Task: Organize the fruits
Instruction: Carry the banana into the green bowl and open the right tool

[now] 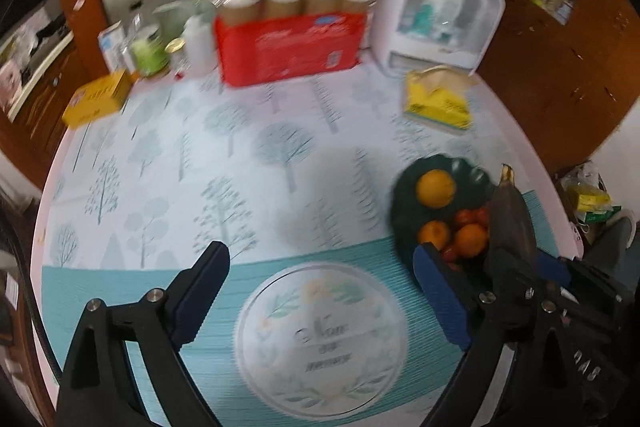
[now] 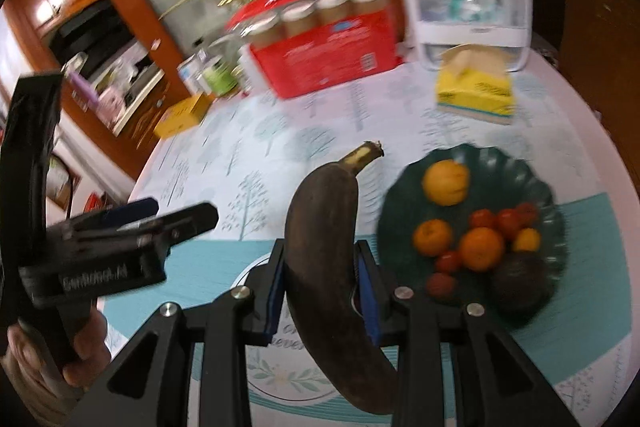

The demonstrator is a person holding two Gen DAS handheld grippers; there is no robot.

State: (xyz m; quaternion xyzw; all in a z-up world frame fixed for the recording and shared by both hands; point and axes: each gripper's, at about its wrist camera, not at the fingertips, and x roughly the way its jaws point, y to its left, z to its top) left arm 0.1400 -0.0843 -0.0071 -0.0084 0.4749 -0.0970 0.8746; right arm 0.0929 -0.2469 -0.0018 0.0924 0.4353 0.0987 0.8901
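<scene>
Your right gripper (image 2: 320, 287) has its fingers clamped on a blackened banana (image 2: 324, 227), blue pads pressing both flanks of the fruit, its yellow-tipped stem pointing up and away from you above the bench (image 2: 240, 155). Your left gripper (image 1: 320, 291) has its fingers spread wide apart with nothing between them, poised over the round floral emblem (image 1: 320, 339) printed on the teal band of the tree-patterned cloth.

Just right of the banana sits a dark green scalloped plate (image 2: 520, 163) holding a yellow citrus (image 2: 446, 183) at its far side, two oranges (image 2: 480, 249) near the middle, several small red tomatoes (image 2: 504, 221) and a dark avocado (image 2: 518, 277) at the near edge. From the left wrist view, the banana rises at the plate's right rim.

At the back of the bench stand a red carton of lidded jars (image 1: 292, 39), a white clear-fronted appliance (image 1: 440, 15), a yellow tissue pack (image 1: 438, 99) and a yellow box (image 1: 96, 99) at the left edge. Both views are blurred.
</scene>
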